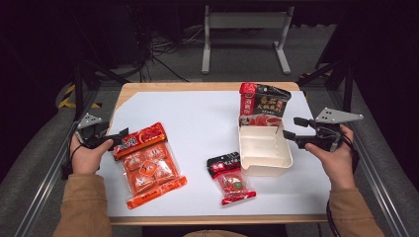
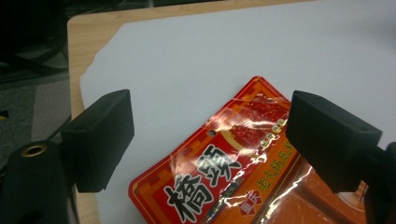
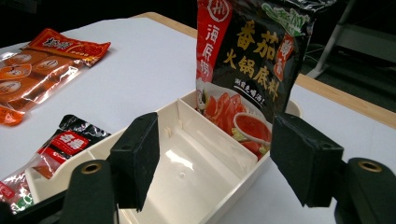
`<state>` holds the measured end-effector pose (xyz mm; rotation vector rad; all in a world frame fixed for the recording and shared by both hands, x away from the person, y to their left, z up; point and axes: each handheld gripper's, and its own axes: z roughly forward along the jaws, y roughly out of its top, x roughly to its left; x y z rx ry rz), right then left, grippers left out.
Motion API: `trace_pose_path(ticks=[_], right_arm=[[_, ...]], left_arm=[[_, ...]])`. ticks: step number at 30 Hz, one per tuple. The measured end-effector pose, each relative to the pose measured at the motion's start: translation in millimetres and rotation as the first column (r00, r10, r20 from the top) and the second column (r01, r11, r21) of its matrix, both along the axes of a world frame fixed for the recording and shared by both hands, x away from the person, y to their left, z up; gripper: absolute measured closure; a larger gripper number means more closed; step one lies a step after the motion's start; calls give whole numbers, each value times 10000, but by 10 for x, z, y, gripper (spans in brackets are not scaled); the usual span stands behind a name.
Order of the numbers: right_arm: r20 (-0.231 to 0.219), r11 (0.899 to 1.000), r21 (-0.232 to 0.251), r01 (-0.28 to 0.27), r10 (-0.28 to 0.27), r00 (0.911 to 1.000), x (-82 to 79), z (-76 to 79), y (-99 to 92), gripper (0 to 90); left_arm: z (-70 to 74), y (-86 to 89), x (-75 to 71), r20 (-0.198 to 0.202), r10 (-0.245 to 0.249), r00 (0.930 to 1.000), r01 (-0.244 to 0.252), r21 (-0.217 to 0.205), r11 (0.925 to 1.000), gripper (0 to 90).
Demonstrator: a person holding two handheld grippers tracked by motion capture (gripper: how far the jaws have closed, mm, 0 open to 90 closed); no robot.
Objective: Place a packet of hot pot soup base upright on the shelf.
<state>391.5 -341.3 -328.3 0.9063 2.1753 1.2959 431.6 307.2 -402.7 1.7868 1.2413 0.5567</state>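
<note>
One pouch (image 1: pixel 262 104) stands in tray (image 1: pixel 271 165) | two packets left on counter (image 1: pixel 197 118) | left tool (image 1: pixel 120 136) open over orange packet (image 1: pixel 148 165) | right tool (image 1: pixel 291 127) open, empty

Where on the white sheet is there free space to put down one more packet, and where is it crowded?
Free: the far left part of the white sheet, behind the large orange packet and left of the black packet; also the near right corner, in front of the cream tray. Crowded: the near middle, where the small red packet lies close to the tray.
</note>
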Motion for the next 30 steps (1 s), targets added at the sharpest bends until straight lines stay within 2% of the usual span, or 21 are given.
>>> trace_pose_path(ticks=[3, 8, 10, 14, 19, 24, 26, 30], right_arm=[[-14, 10000, 10, -39, 39, 10000, 0, -11, 0, 333], [-23, 9999, -26, -139, 139, 9999, -7, -14, 22, 332], [-24, 9999, -54, -143, 143, 9999, -5, -17, 30, 331], [-76, 9998, -71, -163, 162, 9998, 2, -32, 38, 330], [-75, 9998, -83, -193, 192, 9998, -1, -32, 46, 328], [-144, 9996, 76, -284, 285, 9995, 11, -50, 39, 328], [-158, 9995, 38, -298, 298, 9994, 15, -56, 37, 328], [-162, 9994, 23, -337, 337, 9993, 16, -61, 47, 327]], left_arm=[[-77, 33, 30, -116, -42, 9999, 41, -102, 9999, 146], [-156, 57, 60, -555, 164, 9983, -147, 303, 9994, 142], [-186, 68, 66, -732, 207, 9971, -190, 228, 9996, 144], [-285, 108, 82, -1241, 364, 9916, -343, 185, 9992, 146], [-373, 127, 109, -1683, 426, 9848, -403, 172, 9990, 149], [-438, 136, 134, -1999, 479, 9786, -458, 151, 9988, 143], [-477, 138, 143, -2213, 552, 9736, -529, 166, 9985, 141], [-514, 146, 151, -2401, 458, 9697, -460, 45, 9989, 144]])
